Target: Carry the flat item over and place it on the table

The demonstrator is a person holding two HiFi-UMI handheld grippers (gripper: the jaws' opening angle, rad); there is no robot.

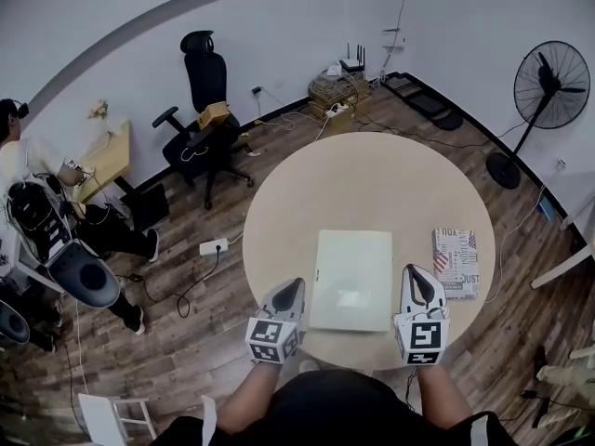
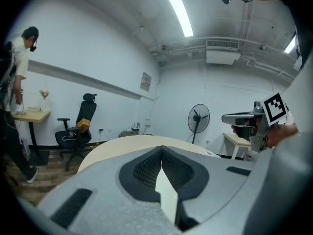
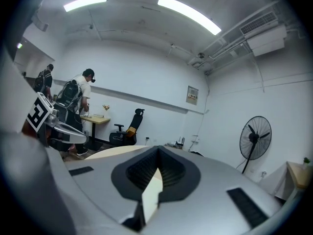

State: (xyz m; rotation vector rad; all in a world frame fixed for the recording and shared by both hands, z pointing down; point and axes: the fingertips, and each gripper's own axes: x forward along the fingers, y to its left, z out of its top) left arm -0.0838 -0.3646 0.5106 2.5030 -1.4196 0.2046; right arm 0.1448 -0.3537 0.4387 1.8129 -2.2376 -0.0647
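A flat, pale rectangular item [image 1: 351, 279] lies on the round beige table [image 1: 372, 184], close to its near edge. My left gripper [image 1: 291, 292] sits just off the item's left side, over the table rim, and its jaws meet at the tip with nothing held. My right gripper [image 1: 416, 278] rests beside the item's right edge, jaws also closed and empty. In the left gripper view the jaws [image 2: 161, 152] touch, and the right gripper [image 2: 247, 119] shows to the right. The right gripper view shows its own closed jaws [image 3: 157, 153].
A printed booklet [image 1: 456, 261] lies on the table right of my right gripper. A black office chair [image 1: 200, 110], a standing fan [image 1: 548, 91], a small desk [image 1: 107, 161], a person [image 1: 37, 212] and floor cables with a power strip [image 1: 214, 246] surround the table.
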